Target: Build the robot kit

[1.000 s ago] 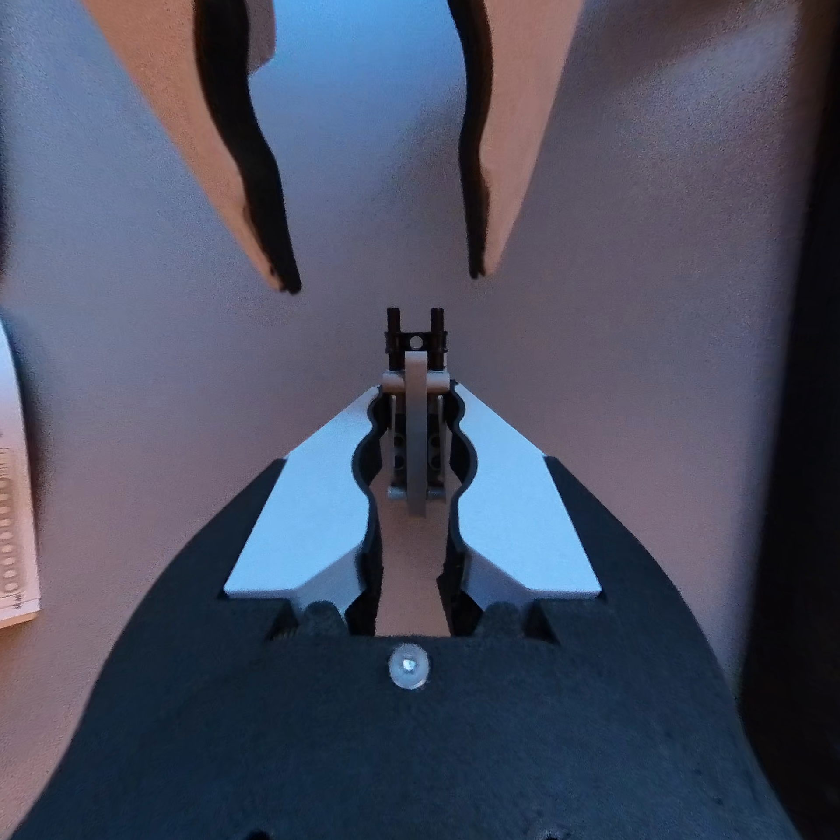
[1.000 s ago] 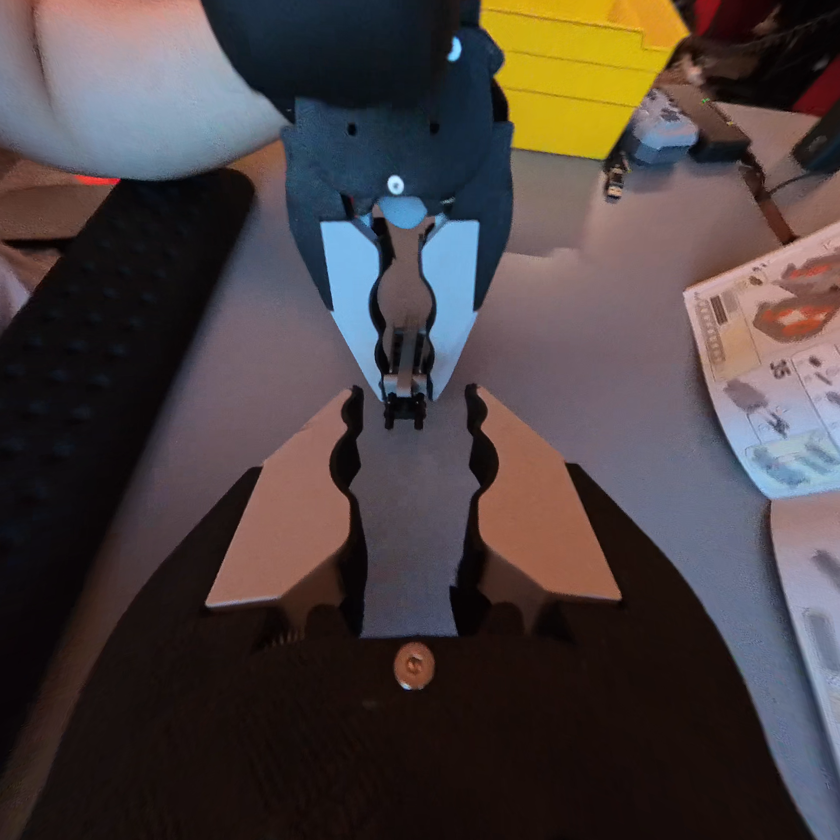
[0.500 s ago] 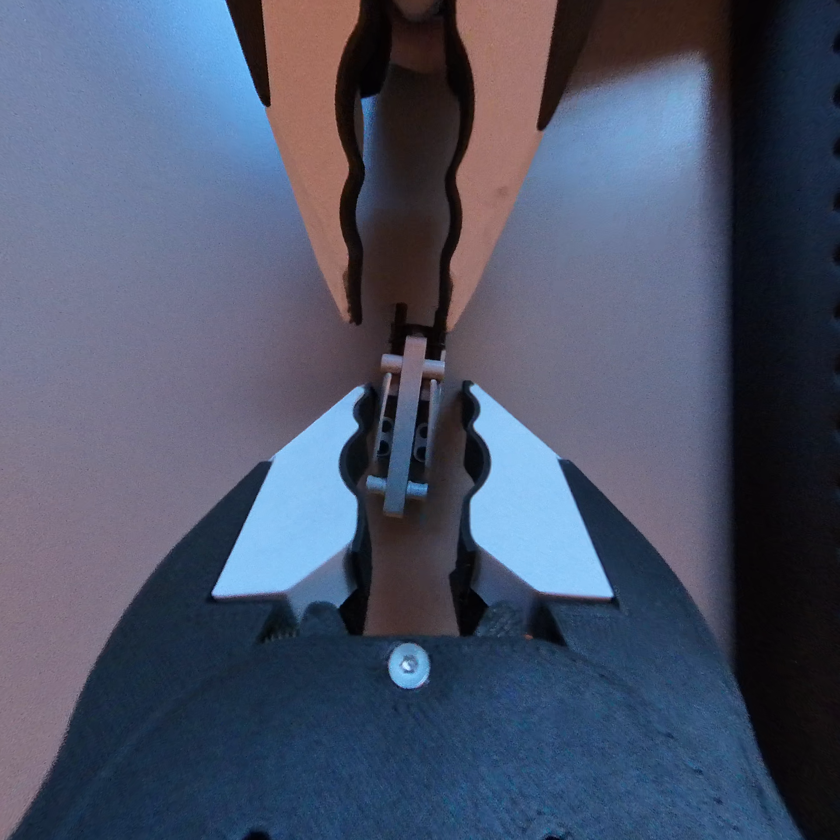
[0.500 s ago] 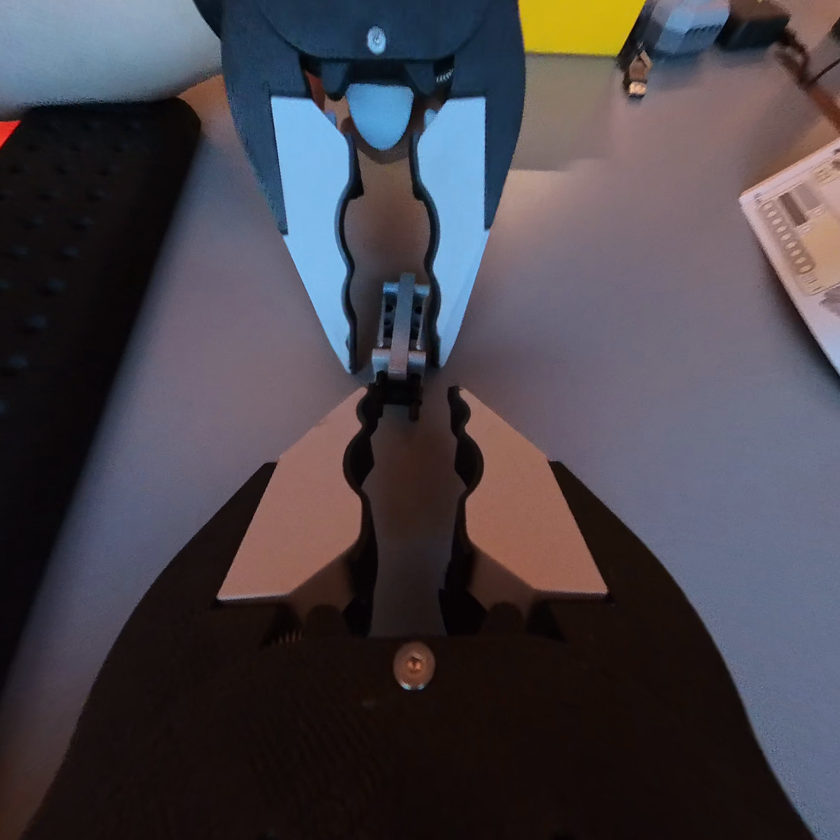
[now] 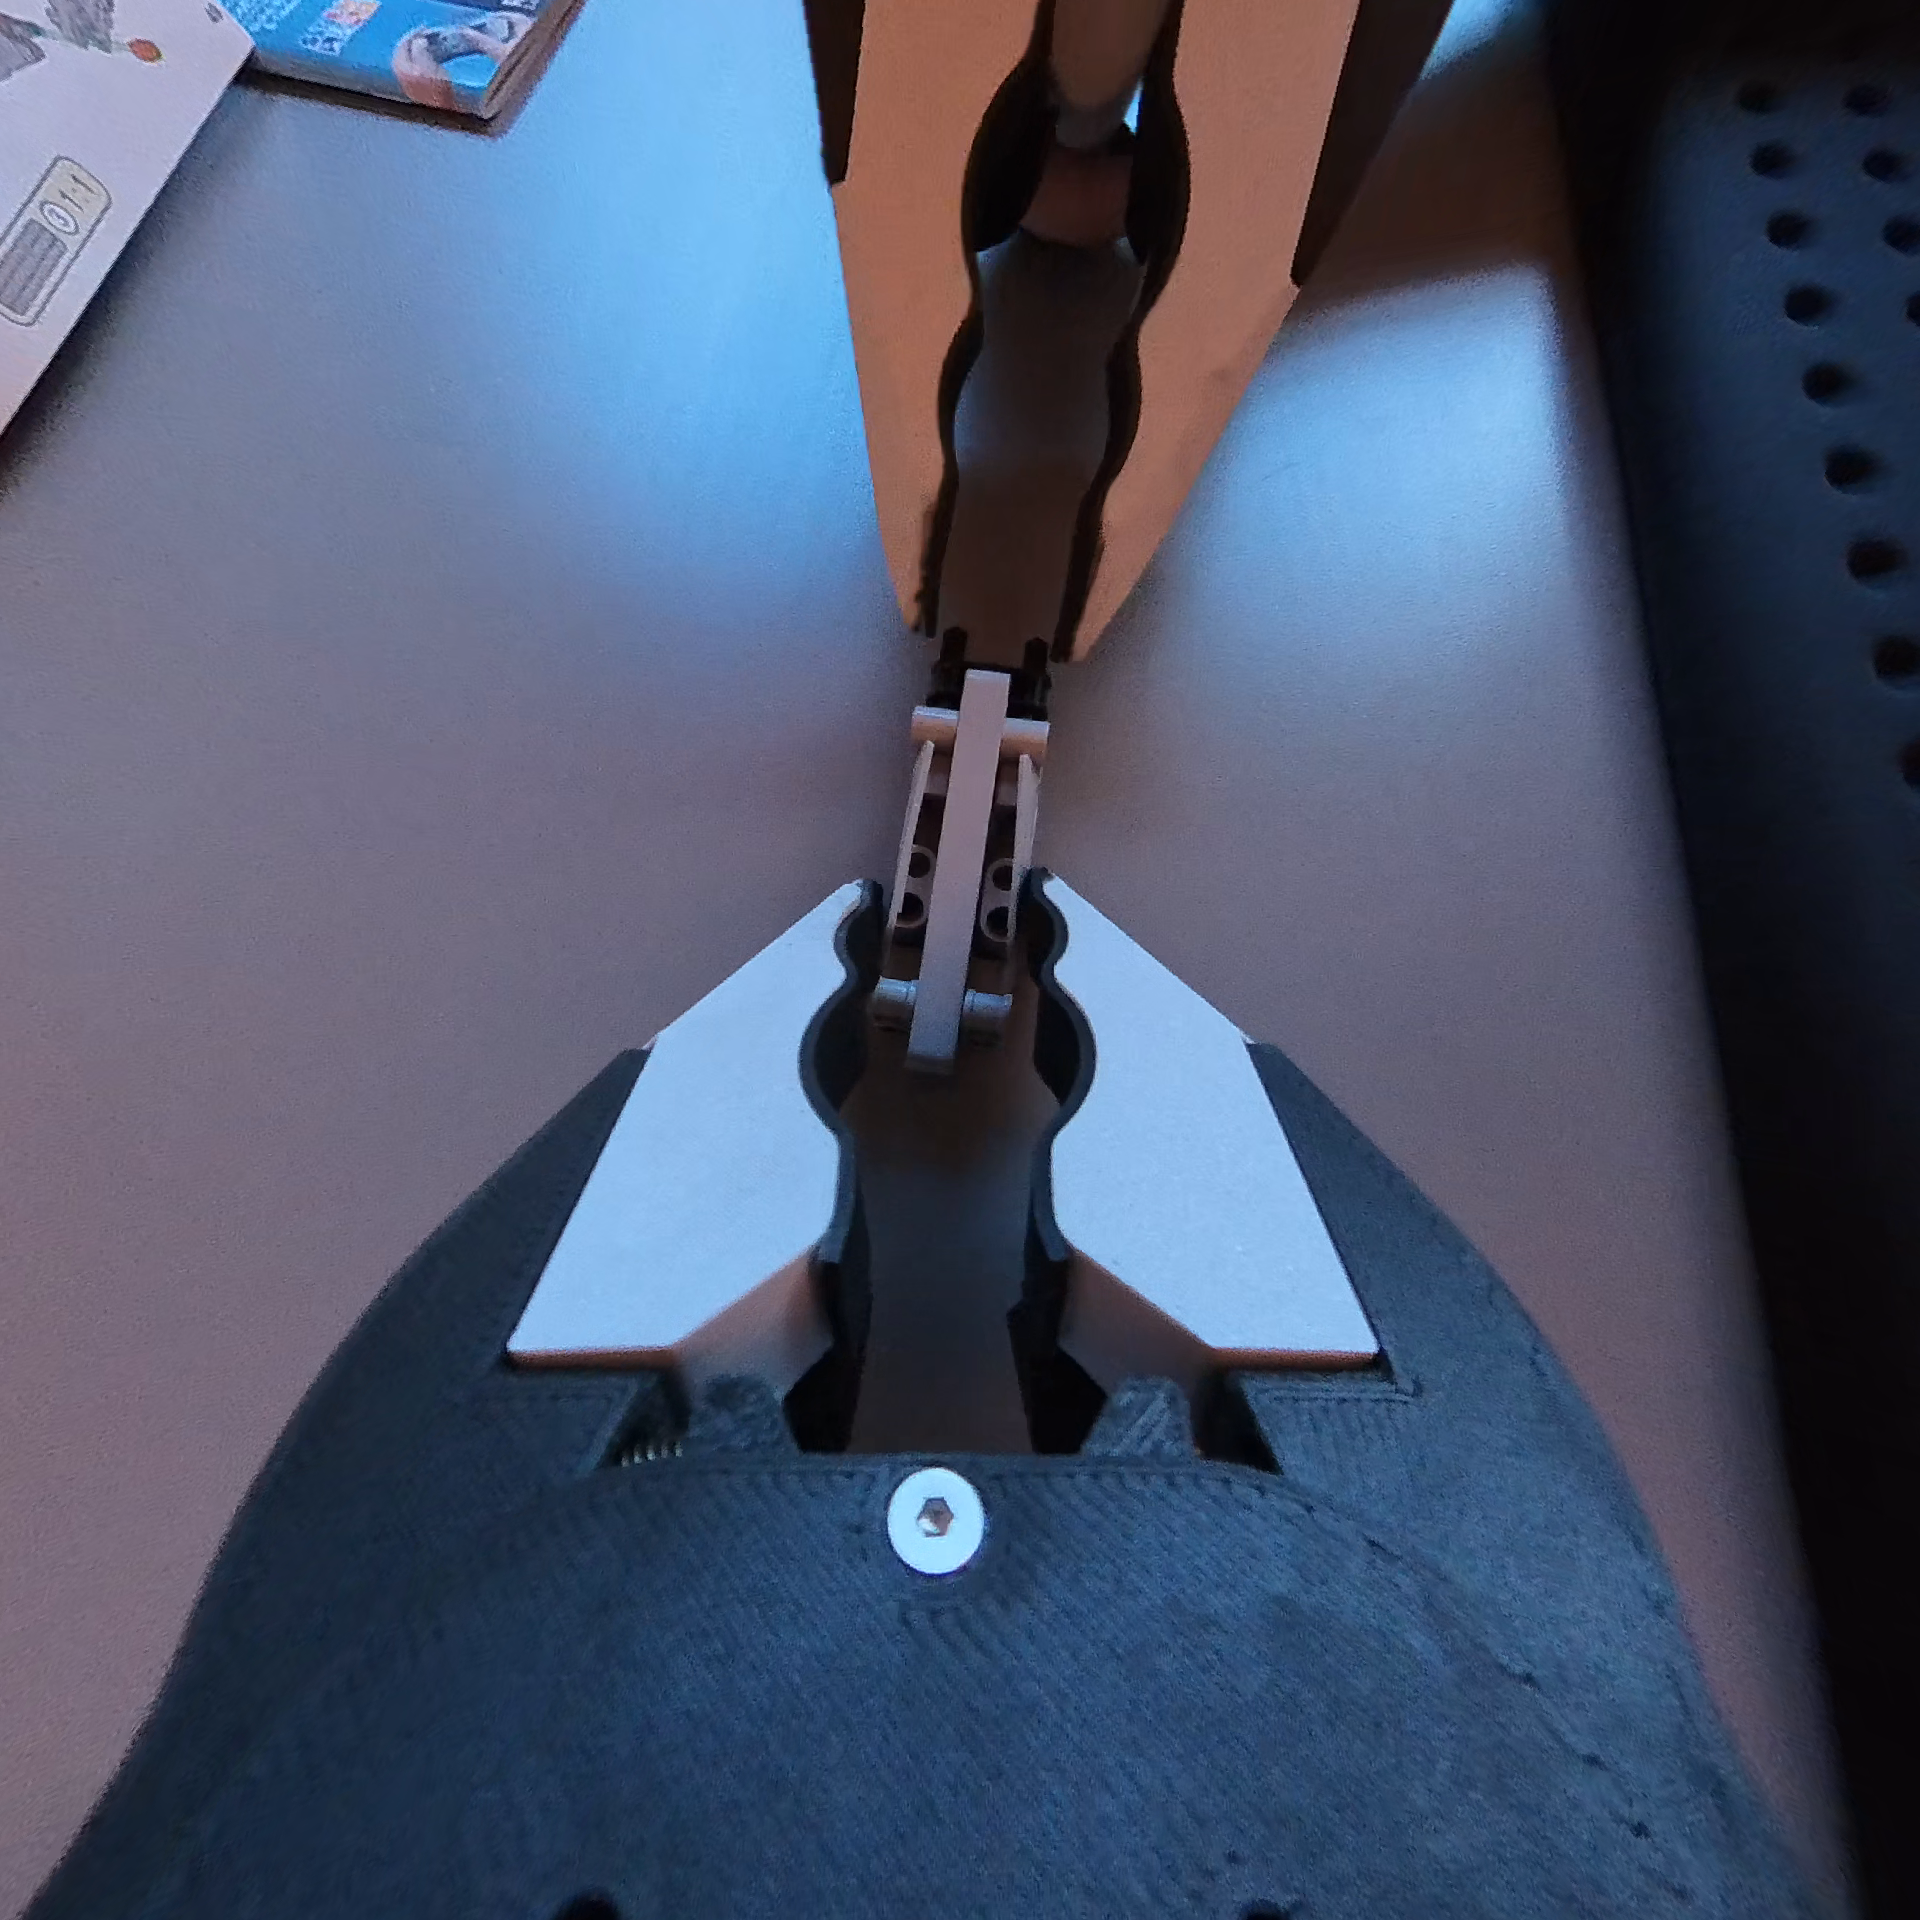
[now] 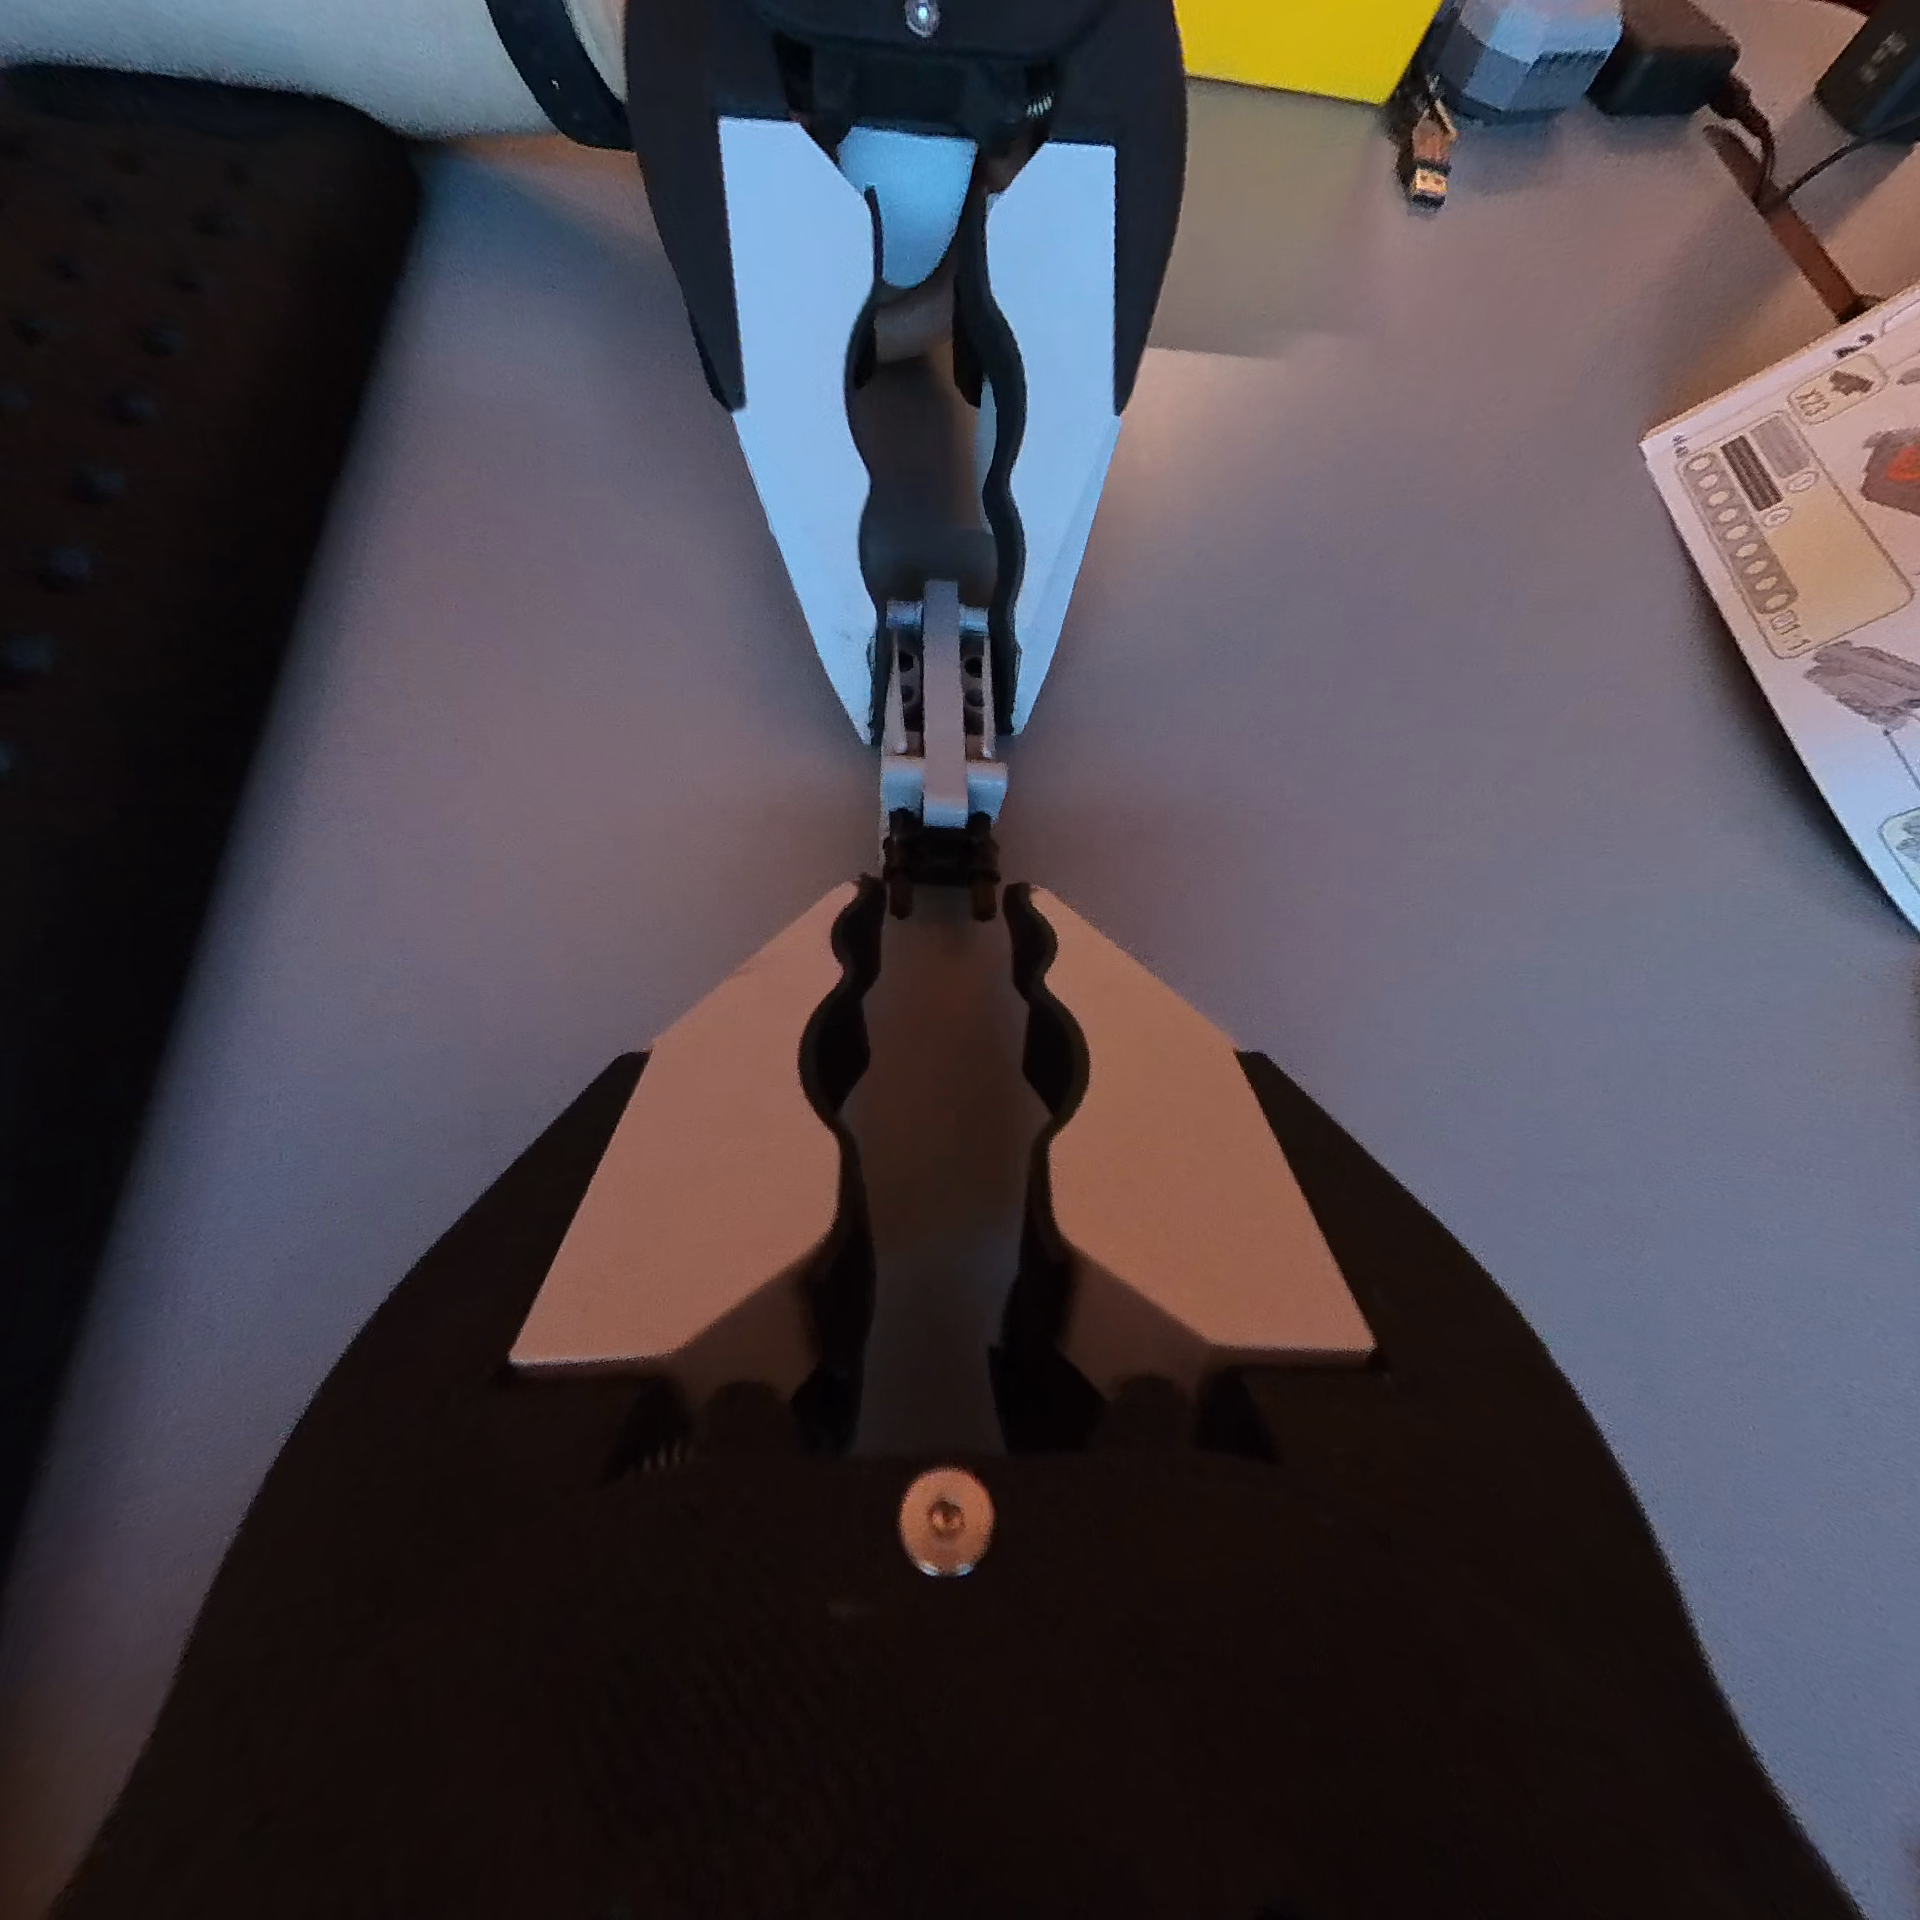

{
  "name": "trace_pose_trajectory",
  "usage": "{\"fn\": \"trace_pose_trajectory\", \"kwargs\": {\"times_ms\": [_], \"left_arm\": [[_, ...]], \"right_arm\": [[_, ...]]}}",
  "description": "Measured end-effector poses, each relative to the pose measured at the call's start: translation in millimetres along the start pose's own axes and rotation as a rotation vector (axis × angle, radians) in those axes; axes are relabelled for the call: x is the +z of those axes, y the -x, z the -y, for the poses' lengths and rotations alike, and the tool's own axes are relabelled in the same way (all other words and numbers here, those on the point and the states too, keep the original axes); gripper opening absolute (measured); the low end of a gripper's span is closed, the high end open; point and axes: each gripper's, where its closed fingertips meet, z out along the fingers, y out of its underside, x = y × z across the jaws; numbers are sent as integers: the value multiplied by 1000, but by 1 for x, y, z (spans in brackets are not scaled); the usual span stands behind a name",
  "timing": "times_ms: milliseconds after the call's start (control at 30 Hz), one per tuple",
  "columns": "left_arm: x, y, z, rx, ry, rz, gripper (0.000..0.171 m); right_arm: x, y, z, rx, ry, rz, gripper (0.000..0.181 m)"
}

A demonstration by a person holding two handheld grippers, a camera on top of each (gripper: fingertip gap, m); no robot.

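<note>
Left gripper (image 5: 948, 894): fingers clamped on the near end of a small grey toy-brick piece (image 5: 961, 862); the piece stuck out past the fingertips toward the far side, tilted slightly

Toy-brick piece: grey beams with round holes and a flat grey bar on top; black pins (image 6: 940, 868) at its far end; held above the table (image 5: 416, 727), between the two grippers

Right gripper (image 6: 945, 904): fingers close together about the black pins; their tips just beside or touching the pins; whether they pressed on them I cannot tell; in the left wrist view the same gripper (image 5: 995, 634) came in from the far side, pointing at the left one

Table: plain grey surface under both grippers

Left view surroundings: a black perforated mat (image 5: 1787, 520) along the right edge; a printed sheet (image 5: 73, 177) and a blue booklet (image 5: 405, 52) at the far left

Right view surroundings: a printed sheet (image 6: 1808, 540) at the right; a yellow box (image 6: 1299, 47) and a grey block (image 6: 1527, 52) at the far edge, with cables (image 6: 1766, 177) near them
</note>
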Motion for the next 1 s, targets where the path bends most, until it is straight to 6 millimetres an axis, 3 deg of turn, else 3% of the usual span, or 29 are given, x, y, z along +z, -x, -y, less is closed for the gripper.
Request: {"fn": "trace_pose_trajectory", "kwargs": {"times_ms": [267, 533, 667, 833, 1000], "left_arm": [[0, 0, 0, -8, 1, -8, 25], [1, 0, 0, 8, 2, 4, 25], [1, 0, 0, 3, 1, -3, 26], [1, 0, 1, -13, -1, -9, 25], [1, 0, 0, -2, 1, -2, 25]], "right_arm": [[1, -1, 1, 45, -1, 1, 18], [3, -1, -3, 8, 26, 19, 30], [8, 1, -5, -28, 49, 28, 22], [7, -1, -1, -22, 29, 17, 29], [6, -1, -1, 7, 20, 37, 22]]}}
